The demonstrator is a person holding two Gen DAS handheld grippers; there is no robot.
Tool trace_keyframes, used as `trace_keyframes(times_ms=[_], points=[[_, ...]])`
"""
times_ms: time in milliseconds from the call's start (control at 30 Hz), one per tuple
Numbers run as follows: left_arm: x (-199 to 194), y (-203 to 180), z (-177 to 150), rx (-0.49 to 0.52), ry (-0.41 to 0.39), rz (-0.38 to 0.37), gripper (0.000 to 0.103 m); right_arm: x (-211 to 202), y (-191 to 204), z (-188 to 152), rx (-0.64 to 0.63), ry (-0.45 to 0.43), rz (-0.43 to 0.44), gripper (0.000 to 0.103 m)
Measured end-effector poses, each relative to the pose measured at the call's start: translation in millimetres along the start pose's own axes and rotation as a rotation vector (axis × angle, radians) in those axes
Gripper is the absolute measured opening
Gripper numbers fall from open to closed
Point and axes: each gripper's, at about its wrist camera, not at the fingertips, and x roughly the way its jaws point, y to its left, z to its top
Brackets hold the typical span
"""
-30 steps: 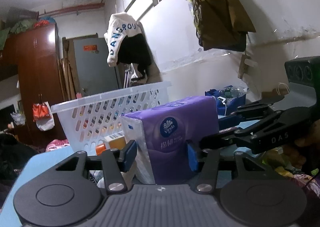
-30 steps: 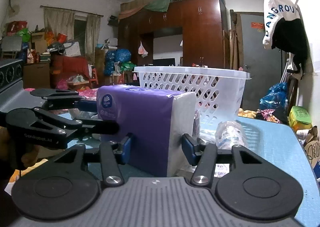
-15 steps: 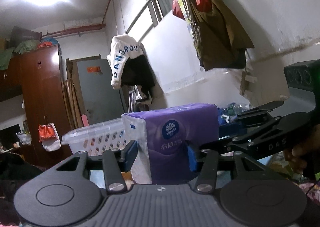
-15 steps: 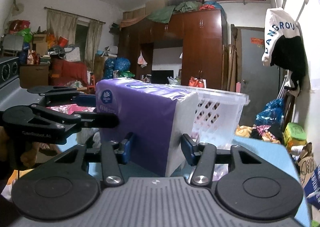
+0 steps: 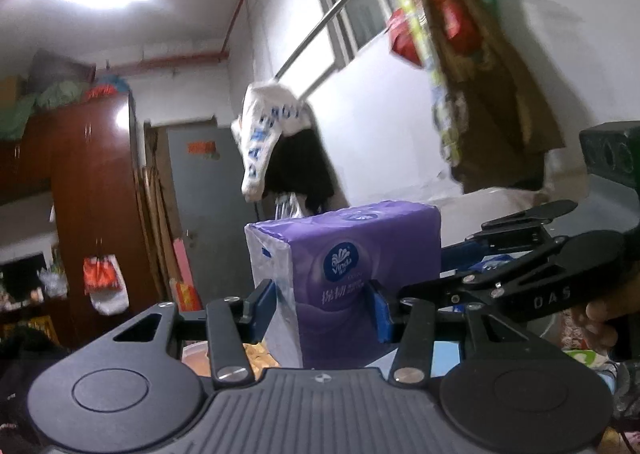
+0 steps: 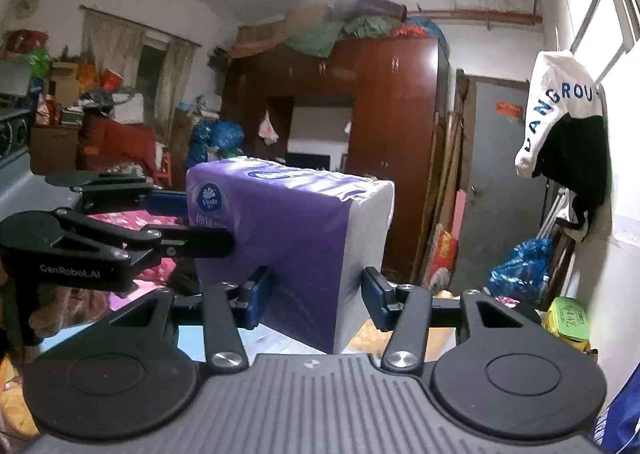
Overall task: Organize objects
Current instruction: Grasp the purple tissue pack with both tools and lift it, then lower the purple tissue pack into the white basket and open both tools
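While both grippers clamp it from adjoining sides, the purple tissue pack [image 5: 352, 278] sits raised, wedged between the left gripper [image 5: 322, 306]'s 2 blue pads and likewise between the right gripper [image 6: 316, 294]'s. Its label reads "Vinda". Beside the pack, the grippers' bodies read "DAS" and "GenRobot.AI". Behind it, a hanging white garment [image 6: 560, 105] reads "ANGROU".

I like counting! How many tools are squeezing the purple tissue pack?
2. The left tool clamps the Vinda tissue pack at one corner, and the right tool clamps its other end.
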Motion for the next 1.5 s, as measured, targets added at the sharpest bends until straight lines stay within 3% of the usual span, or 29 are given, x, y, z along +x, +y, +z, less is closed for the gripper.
trace_keyframes(times_ms=[133,367,467,600,700,733,800,833,900,1033,1133,1333,1433,1500], points=[[50.9,25.9,0.1,-0.055,0.113,-0.008,0.052,43.2,-14.1,-5.0,0.055,0.098,-0.018,0.053],[131.1,63.9,-29.9,-0.188,0.345,-0.040,0.052,112.5,-25.0,-30.5,0.101,0.317,-0.058,0.053],[153.8,72.0,-39.9,-0.217,0.425,-0.035,0.052,133.3,-25.9,-38.7,0.114,0.400,-0.069,0.053],[155.2,72.4,-50.5,-0.221,0.477,-0.024,0.052,140.2,-31.4,-41.2,0.132,0.458,-0.063,0.053],[152.0,78.1,-51.0,-0.242,0.454,-0.016,0.057,131.3,-34.2,-38.4,0.151,0.438,-0.061,0.057],[148.3,79.8,-50.0,-0.251,0.432,-0.008,0.061,126.9,-35.3,-36.5,0.146,0.430,-0.086,0.065],[140.4,80.3,-43.4,-0.255,0.382,0.026,0.086,117.8,-38.5,-29.5,0.128,0.390,-0.140,0.083],[135.1,79.3,-38.9,-0.257,0.354,0.038,0.090,109.2,-37.9,-25.9,0.123,0.360,-0.148,0.093],[115.4,77.5,-33.1,-0.255,0.294,0.039,0.096,86.8,-39.3,-18.7,0.146,0.277,-0.147,0.102],[63.4,65.9,-32.2,-0.242,0.165,0.025,0.103,20.8,-31.1,-26.2,0.178,0.122,-0.133,0.103],[28.5,54.4,-44.8,-0.248,0.133,-0.014,0.103,-26.9,-21.3,-52.8,0.202,0.049,-0.137,0.103],[-33.8,27.2,-89.5,-0.277,0.126,-0.017,0.103,-87.9,0.7,-133.0,0.306,0.006,-0.125,0.103],[-59.5,19.3,-109.6,-0.303,0.106,-0.036,0.103,-101.0,11.3,-154.9,0.324,-0.018,-0.096,0.103],[-71.1,13.5,-116.9,-0.283,0.100,-0.018,0.103,-99.0,16.8,-155.6,0.281,-0.003,-0.120,0.103]])
